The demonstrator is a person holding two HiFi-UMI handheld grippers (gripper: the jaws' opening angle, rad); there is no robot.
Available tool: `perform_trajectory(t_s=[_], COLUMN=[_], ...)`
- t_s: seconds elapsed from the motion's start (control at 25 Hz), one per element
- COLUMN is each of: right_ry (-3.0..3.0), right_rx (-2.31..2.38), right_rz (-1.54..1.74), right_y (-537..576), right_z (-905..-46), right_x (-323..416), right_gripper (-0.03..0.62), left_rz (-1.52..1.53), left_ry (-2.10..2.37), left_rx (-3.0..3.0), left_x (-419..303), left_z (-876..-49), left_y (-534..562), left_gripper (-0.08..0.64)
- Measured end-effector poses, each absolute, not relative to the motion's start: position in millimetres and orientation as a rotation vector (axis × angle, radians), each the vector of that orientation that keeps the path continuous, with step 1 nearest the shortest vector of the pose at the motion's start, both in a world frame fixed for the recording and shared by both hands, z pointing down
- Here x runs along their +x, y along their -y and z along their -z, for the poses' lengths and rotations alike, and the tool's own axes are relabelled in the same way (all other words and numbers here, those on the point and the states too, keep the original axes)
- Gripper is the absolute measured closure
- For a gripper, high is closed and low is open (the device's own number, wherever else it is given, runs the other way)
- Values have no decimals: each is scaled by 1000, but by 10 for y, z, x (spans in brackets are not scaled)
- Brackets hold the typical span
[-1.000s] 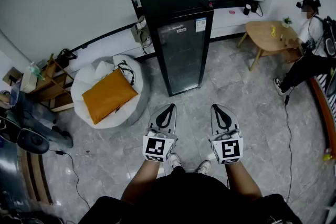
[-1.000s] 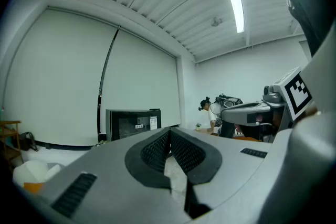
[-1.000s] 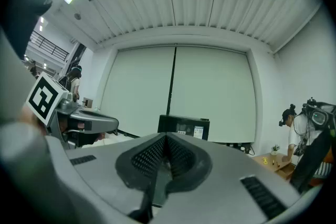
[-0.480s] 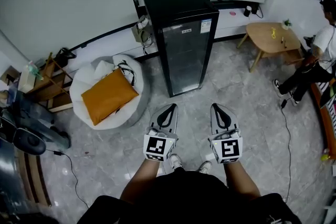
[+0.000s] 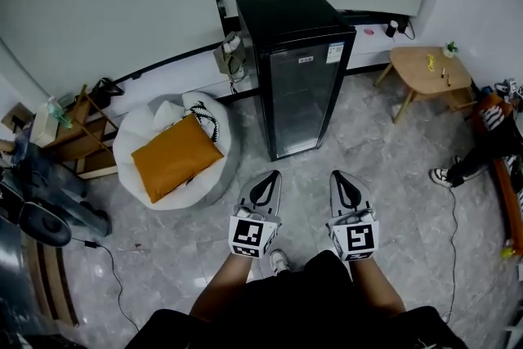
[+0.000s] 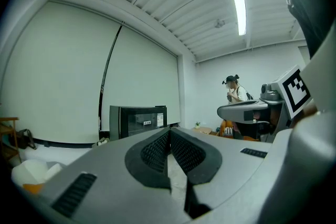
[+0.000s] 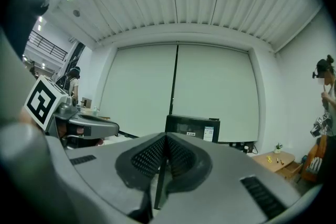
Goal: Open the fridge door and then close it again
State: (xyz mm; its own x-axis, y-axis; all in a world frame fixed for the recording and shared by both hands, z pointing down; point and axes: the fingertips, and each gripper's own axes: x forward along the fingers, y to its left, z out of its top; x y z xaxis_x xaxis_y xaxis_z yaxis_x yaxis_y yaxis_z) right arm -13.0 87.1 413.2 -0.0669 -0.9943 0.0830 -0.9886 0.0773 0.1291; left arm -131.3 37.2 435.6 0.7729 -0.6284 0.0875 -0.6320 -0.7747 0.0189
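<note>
A tall black fridge [image 5: 299, 69] with a glass door stands against the back wall, its door closed. It also shows small and far off as the fridge [image 6: 137, 120] in the left gripper view and the fridge [image 7: 192, 129] in the right gripper view. My left gripper [image 5: 267, 179] and right gripper [image 5: 339, 178] are held side by side in front of my body, pointing level toward the fridge, a short way from its door. Both are shut with nothing between the jaws, as the left gripper [image 6: 169, 131] and right gripper [image 7: 165, 137] show close up.
A white beanbag [image 5: 136, 147] with an orange cushion [image 5: 175, 156] lies left of the fridge. A wooden rack [image 5: 72, 139] and dark equipment [image 5: 41, 200] stand farther left. A small wooden table [image 5: 430, 71] is at the right, with a seated person [image 5: 490, 145] beyond. Cables [image 5: 452, 245] trail on the floor.
The fridge has come nearer and shifted right in the head view as I stepped toward it. Both grippers kept their pose, shut. The person at the right has moved lower in the view.
</note>
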Motion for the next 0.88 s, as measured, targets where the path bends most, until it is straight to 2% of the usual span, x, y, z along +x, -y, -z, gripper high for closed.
perform_trajectory(t_s=[0.88], right_ry=[2306], right_rx=[1857], right_rz=[-31], right_y=[476], right_z=[-4564], right_x=[236], right_gripper=[574], left_rz=[-236], left_ry=[1095], left_rx=[2782], left_x=[-946], left_z=[-4775], left_y=[952], left_gripper=[548])
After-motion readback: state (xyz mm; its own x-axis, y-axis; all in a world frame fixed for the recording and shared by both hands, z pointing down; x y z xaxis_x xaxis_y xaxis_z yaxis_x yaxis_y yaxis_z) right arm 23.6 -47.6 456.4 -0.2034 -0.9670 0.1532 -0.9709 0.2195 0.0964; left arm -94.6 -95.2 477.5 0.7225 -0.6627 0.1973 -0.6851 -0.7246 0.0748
